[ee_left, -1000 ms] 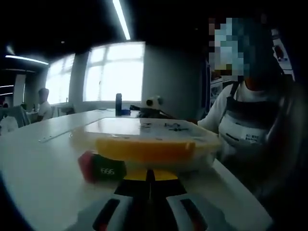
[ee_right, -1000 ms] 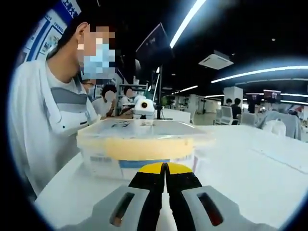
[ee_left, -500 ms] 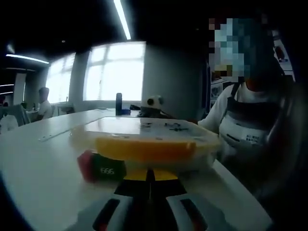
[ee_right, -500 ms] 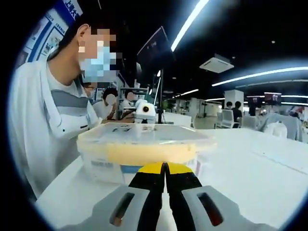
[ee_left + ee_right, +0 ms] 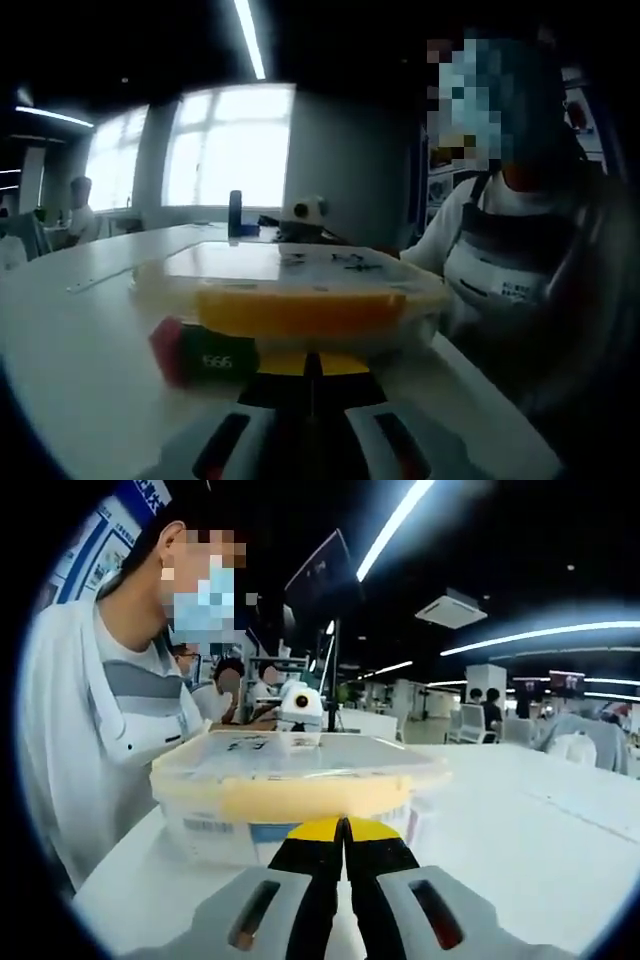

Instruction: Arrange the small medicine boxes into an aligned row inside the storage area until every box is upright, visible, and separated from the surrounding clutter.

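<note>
A clear plastic storage box point(image 5: 300, 300) with a lid stands on the white table point(image 5: 70, 350), yellowish contents showing through its wall. A small red and dark green medicine box point(image 5: 200, 352) lies on the table against its left front corner. My left gripper point(image 5: 312, 375) is shut just in front of the box, jaws together with nothing between them. In the right gripper view the same storage box point(image 5: 290, 785) stands close ahead, white and blue medicine boxes point(image 5: 240, 828) visible low inside it. My right gripper point(image 5: 343, 840) is shut and empty in front of it.
A person in a white top and apron point(image 5: 100, 710) sits at the table edge beside the box. A small white camera device point(image 5: 300, 705) stands behind the box. A dark bottle point(image 5: 235, 212) stands far back. Other people sit at distant tables.
Both views have shifted slightly, so the storage box sits a little lower and nearer in them. The box and the red and green medicine box have not moved on the table.
</note>
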